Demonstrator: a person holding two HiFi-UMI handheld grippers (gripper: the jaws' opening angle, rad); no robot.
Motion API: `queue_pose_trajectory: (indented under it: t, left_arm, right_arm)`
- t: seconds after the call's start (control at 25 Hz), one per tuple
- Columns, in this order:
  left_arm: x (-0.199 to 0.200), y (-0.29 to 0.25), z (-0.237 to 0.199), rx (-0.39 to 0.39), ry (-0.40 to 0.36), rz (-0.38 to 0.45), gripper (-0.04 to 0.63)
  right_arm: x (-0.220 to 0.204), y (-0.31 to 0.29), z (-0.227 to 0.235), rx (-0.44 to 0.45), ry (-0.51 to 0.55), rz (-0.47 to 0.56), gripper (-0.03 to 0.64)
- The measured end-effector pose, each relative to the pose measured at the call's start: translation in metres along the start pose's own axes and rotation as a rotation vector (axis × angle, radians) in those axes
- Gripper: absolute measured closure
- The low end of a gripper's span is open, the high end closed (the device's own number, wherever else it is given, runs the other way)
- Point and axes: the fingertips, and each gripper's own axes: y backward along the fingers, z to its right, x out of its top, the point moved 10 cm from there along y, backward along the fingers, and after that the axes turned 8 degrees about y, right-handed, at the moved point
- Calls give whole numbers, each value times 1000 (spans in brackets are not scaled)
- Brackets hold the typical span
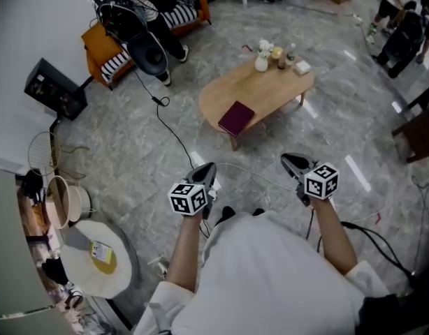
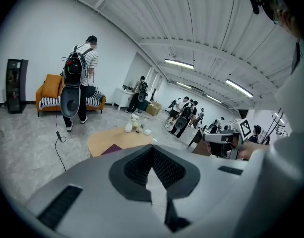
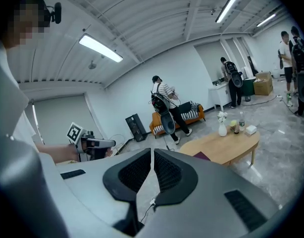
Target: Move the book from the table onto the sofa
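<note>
A maroon book [image 1: 236,118] lies flat on the near end of an oval wooden table [image 1: 270,86], some way ahead of me. The orange sofa [image 1: 106,56] with striped cushions stands far left by the wall, with a person [image 1: 141,19] carrying equipment in front of it. My left gripper [image 1: 208,169] and right gripper [image 1: 291,161] hover side by side over the floor, short of the table, both shut and empty. In the left gripper view the book [image 2: 114,148] shows just past the gripper [image 2: 153,148]. In the right gripper view the book [image 3: 201,156] lies right of the gripper [image 3: 152,151].
A white vase [image 1: 261,63], bottles and a small box [image 1: 302,67] stand at the table's far end. A black cable [image 1: 174,135] trails across the floor towards me. A black speaker [image 1: 54,89] is at left, a round white table [image 1: 96,257] at lower left, dark furniture [image 1: 417,135] at right.
</note>
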Motion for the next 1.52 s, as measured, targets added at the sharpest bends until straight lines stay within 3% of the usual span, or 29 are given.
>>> queue_pose_trajectory:
  t: [0.6, 0.88, 1.12, 1.52]
  left_arm:
    - [-19, -29, 4, 10, 51, -56, 594]
    - [2, -69, -27, -17, 94, -73, 594]
    - [34, -105, -60, -81, 103, -40, 594]
    - [64, -163, -132, -120, 108, -110, 594]
  right_arm:
    - [-27, -7, 23, 17, -27, -50, 569]
    - [-18, -31, 45, -10, -58, -38, 569]
    - [-2, -74, 72, -24, -116, -23, 569]
    - [15, -168, 97, -41, -123, -65, 569]
